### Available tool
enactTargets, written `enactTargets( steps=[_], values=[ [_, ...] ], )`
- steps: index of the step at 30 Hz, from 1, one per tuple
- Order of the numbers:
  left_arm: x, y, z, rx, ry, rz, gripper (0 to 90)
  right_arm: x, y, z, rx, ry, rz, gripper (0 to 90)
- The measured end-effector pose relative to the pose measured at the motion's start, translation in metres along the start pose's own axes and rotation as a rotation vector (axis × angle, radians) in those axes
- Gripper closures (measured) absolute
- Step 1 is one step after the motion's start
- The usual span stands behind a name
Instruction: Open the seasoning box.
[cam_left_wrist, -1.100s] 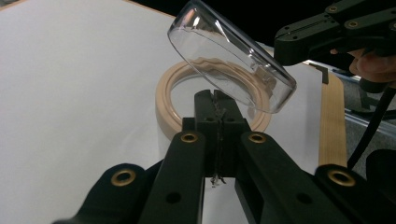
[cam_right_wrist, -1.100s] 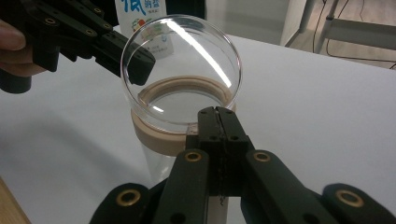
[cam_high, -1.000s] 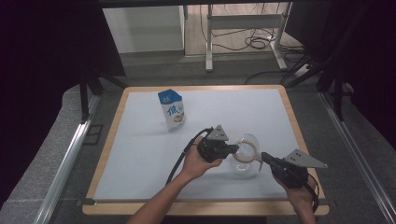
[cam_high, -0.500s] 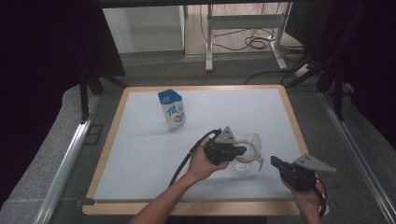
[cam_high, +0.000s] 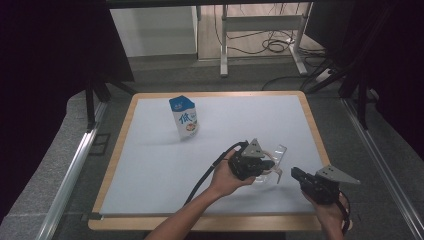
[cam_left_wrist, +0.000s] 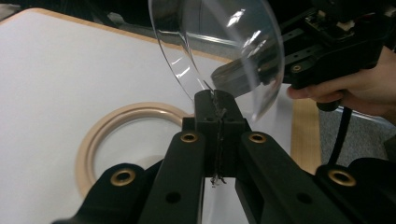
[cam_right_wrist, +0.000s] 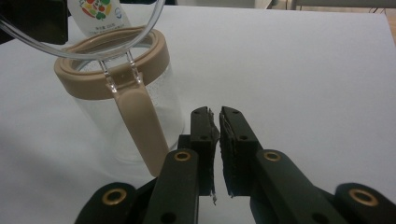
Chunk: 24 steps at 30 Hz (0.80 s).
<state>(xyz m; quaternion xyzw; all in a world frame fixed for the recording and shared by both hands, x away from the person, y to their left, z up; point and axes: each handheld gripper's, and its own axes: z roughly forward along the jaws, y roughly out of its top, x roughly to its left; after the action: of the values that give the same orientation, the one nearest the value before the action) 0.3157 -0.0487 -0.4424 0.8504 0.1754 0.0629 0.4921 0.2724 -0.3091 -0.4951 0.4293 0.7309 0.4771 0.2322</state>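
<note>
The left gripper (cam_left_wrist: 217, 100) fingers pinch the clear lid (cam_left_wrist: 219, 51), lifting it off the jar (cam_right_wrist: 123, 98). The right gripper (cam_right_wrist: 215, 116) fingers have just been opening a crack, holding nothing, beside the jar.

High camera looks forward and down over the desk (cam_high: 150, 165); each gripper camera peers close along its own fingers, both sharing the jar (cam_right_wrist: 126, 112) just beyond them.

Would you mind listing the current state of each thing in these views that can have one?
Clear lid: swung up open, hinged to the jar.
Jar: upright, open, looks empty.
Tan latch: hanging down, undone.
Milk carton: upright, top closed.
Left gripper: shut on the clear lid's edge.
Right gripper: empty, jaws slightly parted, having just been opening.
</note>
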Motion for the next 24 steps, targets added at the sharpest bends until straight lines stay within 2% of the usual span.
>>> enactTargets(
  steps=[3,7,10,14,15,17,19,21,24],
  values=[
    [-0.003,0.001,0.001,0.006,-0.002,0.011,90.0,-0.001,-0.001,0.002,0.008,0.000,0.000,83.3],
    [-0.003,0.000,0.003,0.000,-0.002,-0.002,90.0,-0.001,-0.004,0.004,0.019,-0.001,0.005,83.0],
    [-0.002,-0.001,-0.001,0.003,0.005,0.006,89.8,0.000,-0.003,0.005,0.018,0.001,0.004,82.8],
    [0.001,-0.002,-0.008,-0.010,0.020,-0.004,84.4,0.001,-0.003,0.005,0.020,0.004,-0.004,82.3],
    [0.002,-0.004,-0.012,-0.017,0.034,-0.011,81.5,0.001,-0.003,0.005,0.018,0.004,-0.005,81.8],
    [0.006,-0.009,-0.019,-0.021,0.059,-0.038,68.9,0.001,-0.003,0.004,0.015,0.009,-0.008,79.2],
    [0.009,-0.019,-0.028,-0.030,0.122,-0.067,44.5,0.000,-0.003,0.004,0.010,0.009,-0.011,70.7],
    [0.014,-0.032,-0.038,-0.035,0.147,-0.089,34.3,-0.001,-0.004,0.006,0.013,0.003,-0.008,66.8],
    [0.024,-0.054,-0.059,-0.045,0.162,-0.130,27.3,-0.003,-0.006,0.010,0.023,0.007,-0.003,57.9]
  ],
)
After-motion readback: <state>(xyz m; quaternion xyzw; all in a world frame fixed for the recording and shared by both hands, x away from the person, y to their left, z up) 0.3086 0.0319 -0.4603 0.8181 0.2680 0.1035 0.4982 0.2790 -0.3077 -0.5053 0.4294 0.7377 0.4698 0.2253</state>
